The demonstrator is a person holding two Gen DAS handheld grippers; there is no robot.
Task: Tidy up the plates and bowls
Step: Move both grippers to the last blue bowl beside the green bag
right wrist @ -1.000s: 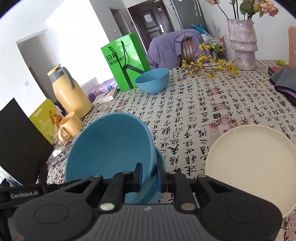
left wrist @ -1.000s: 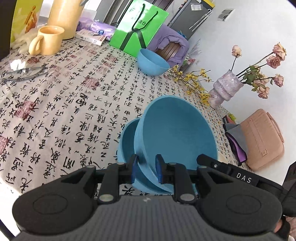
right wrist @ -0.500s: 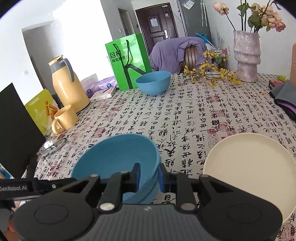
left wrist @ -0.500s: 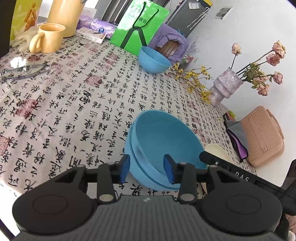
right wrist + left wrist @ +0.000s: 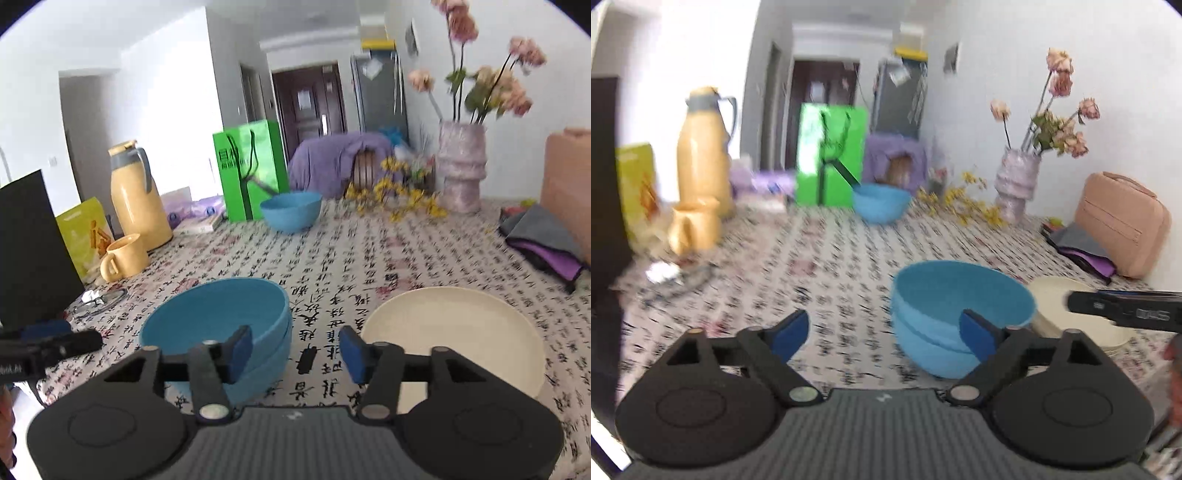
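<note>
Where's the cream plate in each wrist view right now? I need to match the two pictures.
Left wrist: cream plate at right of centre, behind the stacked blue bowls, partly hidden by the other claw's finger.
Right wrist: cream plate at lower right, right of the stacked blue bowls.
Shared landmark: green bag at the table's far side.

From my tongs, the stacked bowls [image 5: 221, 325] sit nearest on the table [image 5: 369, 251]. The plate [image 5: 454, 332] lies right of them, a lone bowl [image 5: 291, 214] far behind them, the mug [image 5: 123, 257] behind them to the left.
</note>
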